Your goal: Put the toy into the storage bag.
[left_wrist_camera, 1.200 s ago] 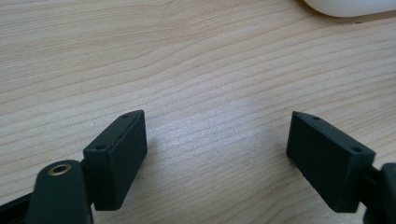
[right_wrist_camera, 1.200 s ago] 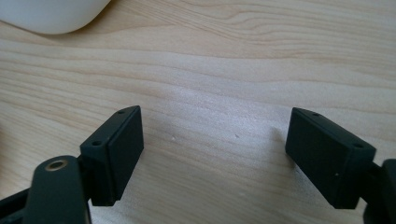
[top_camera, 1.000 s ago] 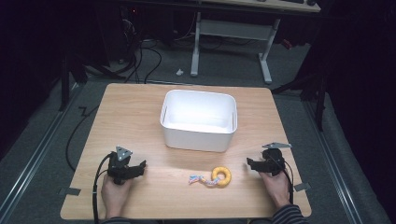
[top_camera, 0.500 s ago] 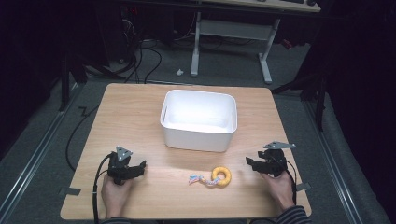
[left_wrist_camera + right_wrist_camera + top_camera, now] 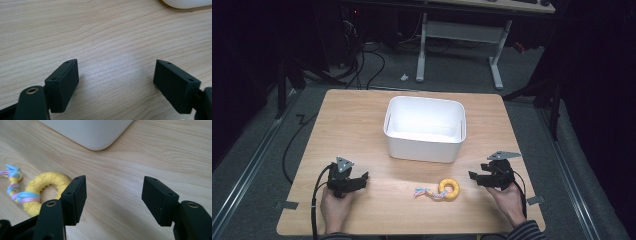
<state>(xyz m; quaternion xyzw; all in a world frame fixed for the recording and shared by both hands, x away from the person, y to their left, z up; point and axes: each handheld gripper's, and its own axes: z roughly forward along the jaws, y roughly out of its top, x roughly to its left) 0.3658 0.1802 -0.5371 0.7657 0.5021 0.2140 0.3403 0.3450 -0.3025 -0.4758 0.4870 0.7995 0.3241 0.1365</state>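
Observation:
A yellow ring toy (image 5: 449, 188) with a pastel knotted rope (image 5: 427, 192) lies on the wooden table (image 5: 357, 125) in front of a white bin (image 5: 424, 146). My right gripper (image 5: 474, 176) hovers just right of the ring, pointing left toward it. In the right gripper view the ring toy (image 5: 42, 188) lies left of the gripper (image 5: 115, 190). Its jaws have just been closing partway, and only bare wood shows between them. My left gripper (image 5: 361, 179) rests at the front left, open, and in its own view the gripper (image 5: 116, 75) stands over bare wood.
The white bin's corner (image 5: 90, 132) shows above the jaws in the right gripper view, and its edge (image 5: 187, 3) at the top right of the left gripper view. Grey floor, cables and a desk frame (image 5: 457, 35) lie beyond the table.
My right gripper has lifted slightly off the table and shifted a little; its grey plate now sits higher. The left gripper, the toy and the bin have not moved.

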